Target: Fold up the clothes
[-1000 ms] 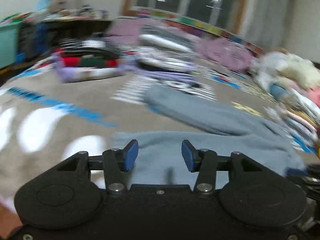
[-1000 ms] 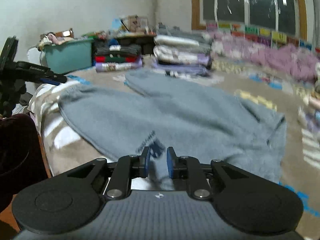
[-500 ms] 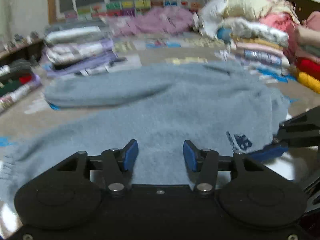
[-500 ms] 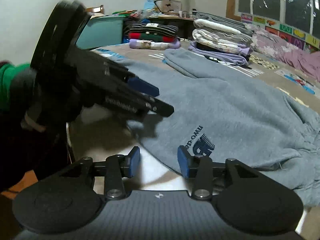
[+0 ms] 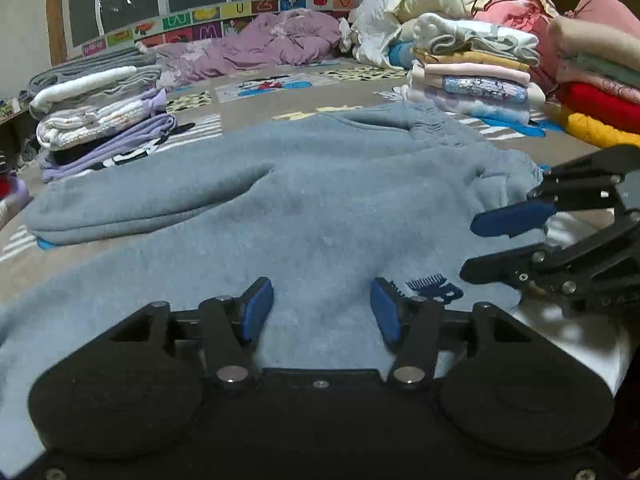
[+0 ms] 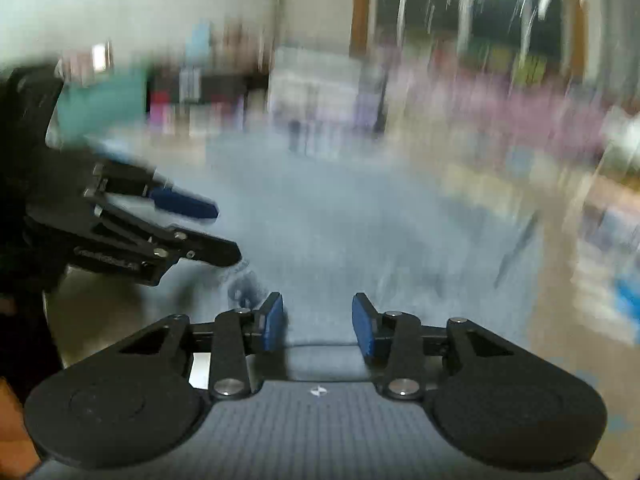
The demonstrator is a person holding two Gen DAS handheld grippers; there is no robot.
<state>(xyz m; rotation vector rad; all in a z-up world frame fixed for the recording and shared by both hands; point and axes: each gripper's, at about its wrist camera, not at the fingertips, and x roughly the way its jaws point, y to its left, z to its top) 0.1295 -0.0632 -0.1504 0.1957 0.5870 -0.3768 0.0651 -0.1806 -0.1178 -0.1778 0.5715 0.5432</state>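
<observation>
Grey-blue fleece sweatpants [image 5: 304, 208] lie spread flat on the patterned bed cover, one leg reaching left, a dark logo [image 5: 434, 286] near the front edge. My left gripper [image 5: 322, 314] hovers just above the near part of the pants, open, with nothing between its blue pads. The right gripper [image 5: 480, 248] shows at the right side of the left wrist view, over the pants' waist corner, jaws apart. In the blurred right wrist view the right gripper [image 6: 318, 326] is open above the pants [image 6: 360, 232], and the left gripper [image 6: 220, 232] sits at the left.
A folded stack of purple and white clothes [image 5: 104, 120] stands at the left, a tall stack of pastel and red garments [image 5: 480, 76] at the right, and a crumpled purple blanket [image 5: 280, 40] lies under the window. A teal bin [image 6: 104, 100] is blurred at the far left.
The right gripper opened from shut on the pants' front edge, then swung right across them. The left gripper turned right from the leg end towards the logo and stayed open.
</observation>
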